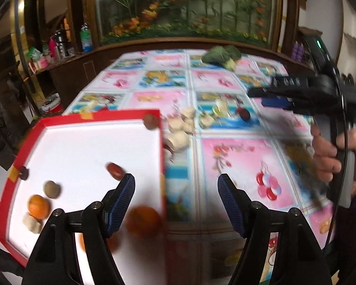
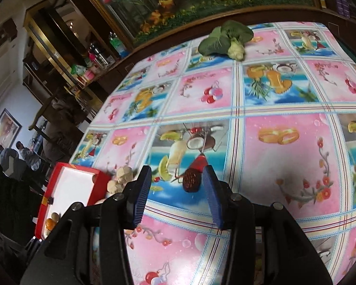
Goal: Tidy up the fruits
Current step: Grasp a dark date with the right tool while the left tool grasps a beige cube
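Observation:
A red-rimmed white tray [image 1: 102,118] lies at the left and holds an orange [image 1: 37,206], a brown round fruit [image 1: 52,189], a red date [image 1: 115,170] and a beige piece [image 1: 31,222]. A blurred orange fruit [image 1: 143,220] shows at the tray's right edge. My left gripper [image 1: 175,185] is open and empty, straddling that edge. My right gripper [image 2: 178,180] is open, low over the table, with a dark red date [image 2: 191,180] lying between its fingers. In the left wrist view, the right gripper [image 1: 258,96] hovers over that date [image 1: 243,113].
Beige chunks [image 1: 182,128] lie beside the tray's far right corner, where a brown fruit [image 1: 151,121] sits. A leafy green vegetable [image 2: 225,39] lies at the far edge of the patterned tablecloth [image 2: 285,166]. A hand [image 1: 327,156] holds the right gripper.

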